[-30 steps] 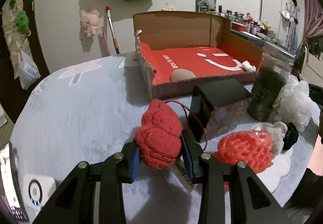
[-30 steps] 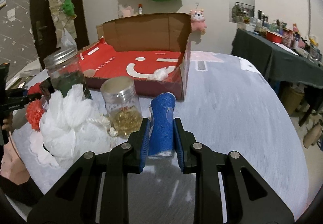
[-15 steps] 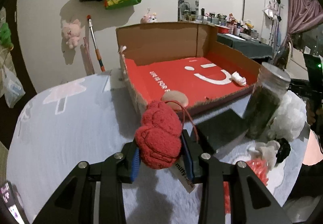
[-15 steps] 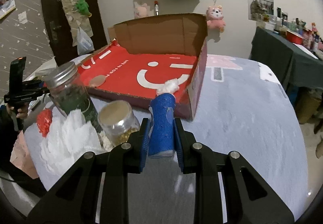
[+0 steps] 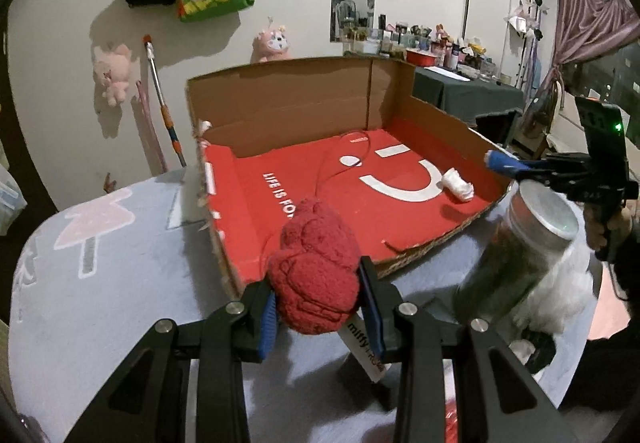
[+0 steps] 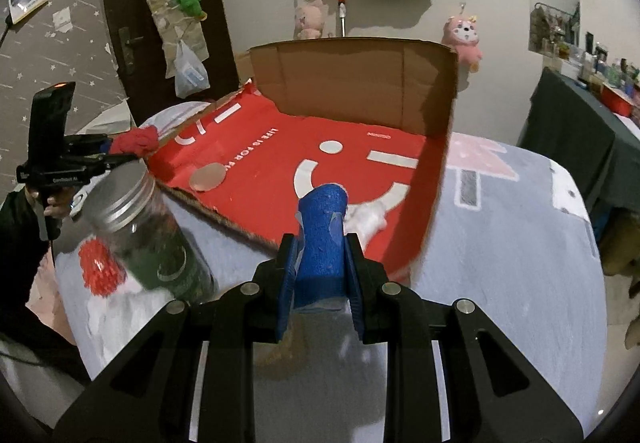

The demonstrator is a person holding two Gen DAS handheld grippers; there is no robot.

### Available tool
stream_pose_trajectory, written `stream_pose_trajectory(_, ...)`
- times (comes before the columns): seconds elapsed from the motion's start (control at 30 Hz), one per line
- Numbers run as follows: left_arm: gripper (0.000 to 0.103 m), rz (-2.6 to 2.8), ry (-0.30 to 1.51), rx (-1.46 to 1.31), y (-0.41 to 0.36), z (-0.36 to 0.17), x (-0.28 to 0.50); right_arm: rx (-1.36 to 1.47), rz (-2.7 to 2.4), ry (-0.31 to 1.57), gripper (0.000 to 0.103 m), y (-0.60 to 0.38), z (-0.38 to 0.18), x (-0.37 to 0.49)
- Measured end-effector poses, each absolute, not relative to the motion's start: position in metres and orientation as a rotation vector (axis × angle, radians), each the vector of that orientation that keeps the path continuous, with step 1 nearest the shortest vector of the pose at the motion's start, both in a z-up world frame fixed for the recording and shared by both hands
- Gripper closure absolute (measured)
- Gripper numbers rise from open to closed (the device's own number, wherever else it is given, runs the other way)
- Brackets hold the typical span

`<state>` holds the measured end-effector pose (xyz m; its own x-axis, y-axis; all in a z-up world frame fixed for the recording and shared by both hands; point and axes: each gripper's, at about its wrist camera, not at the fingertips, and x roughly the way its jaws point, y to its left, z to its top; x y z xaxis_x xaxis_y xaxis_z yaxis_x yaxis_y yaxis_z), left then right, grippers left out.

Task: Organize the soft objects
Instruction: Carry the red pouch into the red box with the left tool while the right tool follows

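My left gripper (image 5: 320,307) is shut on a red plush toy (image 5: 316,275) with a white tag, held above the near left corner of the open red cardboard box (image 5: 436,243). My right gripper (image 6: 320,263) is shut on a blue foam roll (image 6: 322,235), held over the box's near edge (image 6: 240,231). Inside the box lie a white soft wad (image 5: 458,185) and a beige pad (image 6: 207,177). The right gripper with the blue roll shows in the left wrist view (image 5: 520,165); the left gripper with the red toy shows in the right wrist view (image 6: 120,153).
A glass jar with a metal lid (image 6: 144,235) stands in front of the box, also in the left wrist view (image 5: 520,255). A white fluffy puff (image 5: 560,295) and a red mesh item (image 6: 98,271) lie beside it on the grey cloth (image 5: 100,303).
Both grippers have risen and moved forward towards the box with their objects still held. The black box and the small gold-filled jar have dropped out of view.
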<state>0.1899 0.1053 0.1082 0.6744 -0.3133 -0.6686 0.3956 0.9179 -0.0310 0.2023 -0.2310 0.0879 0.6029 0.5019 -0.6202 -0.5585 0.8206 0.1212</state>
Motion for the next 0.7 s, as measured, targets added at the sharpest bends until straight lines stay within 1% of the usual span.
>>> stream_pose_trajectory(0.37, 0.066, -0.385, 0.891, 0.157, 0.049, 0.108, 0.244, -0.152, 0.583, 0.808, 0.080, -0.184, 0.098, 0.254)
stream_pose_trajectory(0.7, 0.065, -0.326, 1.021, 0.222, 0.020, 0.089, 0.296, -0.203, 0.513, 0.986, 0.080, -0.151, 0.080, 0.316)
